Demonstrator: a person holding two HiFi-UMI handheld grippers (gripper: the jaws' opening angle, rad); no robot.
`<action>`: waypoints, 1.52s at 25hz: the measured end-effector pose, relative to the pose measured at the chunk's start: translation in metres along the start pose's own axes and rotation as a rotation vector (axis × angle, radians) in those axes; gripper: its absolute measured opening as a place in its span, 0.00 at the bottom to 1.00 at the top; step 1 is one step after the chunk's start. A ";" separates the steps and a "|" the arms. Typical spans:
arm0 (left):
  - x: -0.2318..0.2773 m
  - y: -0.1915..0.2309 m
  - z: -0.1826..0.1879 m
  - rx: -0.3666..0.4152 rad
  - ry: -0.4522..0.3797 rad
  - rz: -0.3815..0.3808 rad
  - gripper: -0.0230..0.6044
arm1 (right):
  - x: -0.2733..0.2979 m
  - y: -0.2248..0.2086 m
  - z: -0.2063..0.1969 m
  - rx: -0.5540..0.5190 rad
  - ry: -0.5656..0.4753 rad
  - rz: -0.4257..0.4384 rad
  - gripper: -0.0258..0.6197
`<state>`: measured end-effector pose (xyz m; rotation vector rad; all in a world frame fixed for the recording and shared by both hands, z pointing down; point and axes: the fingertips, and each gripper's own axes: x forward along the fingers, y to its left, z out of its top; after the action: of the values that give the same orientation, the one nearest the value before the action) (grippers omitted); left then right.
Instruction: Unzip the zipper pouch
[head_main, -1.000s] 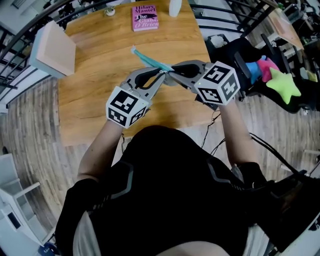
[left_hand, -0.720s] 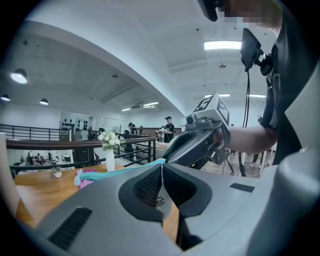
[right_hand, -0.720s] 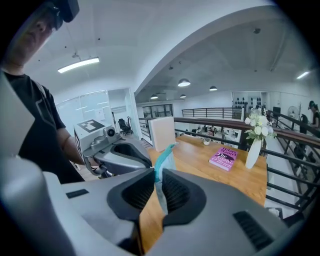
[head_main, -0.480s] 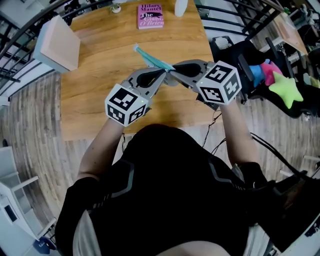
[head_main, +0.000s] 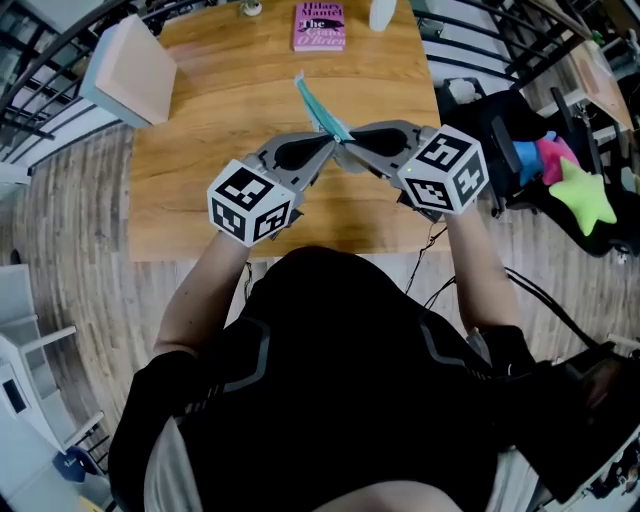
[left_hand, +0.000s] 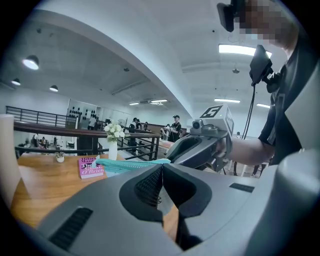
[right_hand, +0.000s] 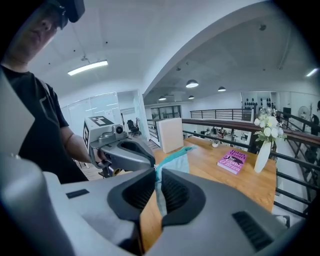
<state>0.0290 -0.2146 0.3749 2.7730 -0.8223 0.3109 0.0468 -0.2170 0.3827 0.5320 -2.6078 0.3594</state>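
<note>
Looking down through the head view, I have both grippers raised over the near half of the wooden table (head_main: 230, 110), tips meeting nose to nose, with the teal zipper pouch (head_main: 318, 105) held up off the surface between them and stretching away from me, edge-on. On my left gripper (head_main: 328, 147) the jaws are clenched tight at the pouch's near end; its own view shows the ribbed pads pressed flat together with a small metal bit caught low between them, too small for me to name for certain, and the teal edge of the pouch running off to the left just past the tips. My right gripper (head_main: 352, 145) is grasping the pouch as well: in its own view a fold of the pale teal fabric sits pinched between the two ribbed pads and rises above them towards the other gripper. Each gripper's marker cube faces up at me, and a bare forearm leads back from each. At the table's far edge lies a pink book (head_main: 319, 25), flat, with a white vase (head_main: 382, 12) of white flowers just to its right. A pale box (head_main: 135, 70) stands at the far left corner. Off to the right, well apart from the table, bright plush toys (head_main: 575, 185) rest on a black stand.
</note>
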 end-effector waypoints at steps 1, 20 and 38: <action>0.000 0.000 -0.001 -0.023 0.001 -0.003 0.09 | 0.001 0.001 -0.001 0.003 -0.002 0.015 0.12; -0.004 -0.007 0.002 -0.163 -0.026 -0.068 0.08 | 0.000 0.003 -0.008 0.146 -0.103 0.128 0.12; -0.029 0.034 0.001 -0.141 0.018 0.074 0.08 | -0.003 0.011 -0.020 0.090 -0.061 0.142 0.11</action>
<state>-0.0131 -0.2283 0.3713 2.6110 -0.9069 0.2793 0.0522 -0.1991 0.3968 0.3939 -2.7058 0.5161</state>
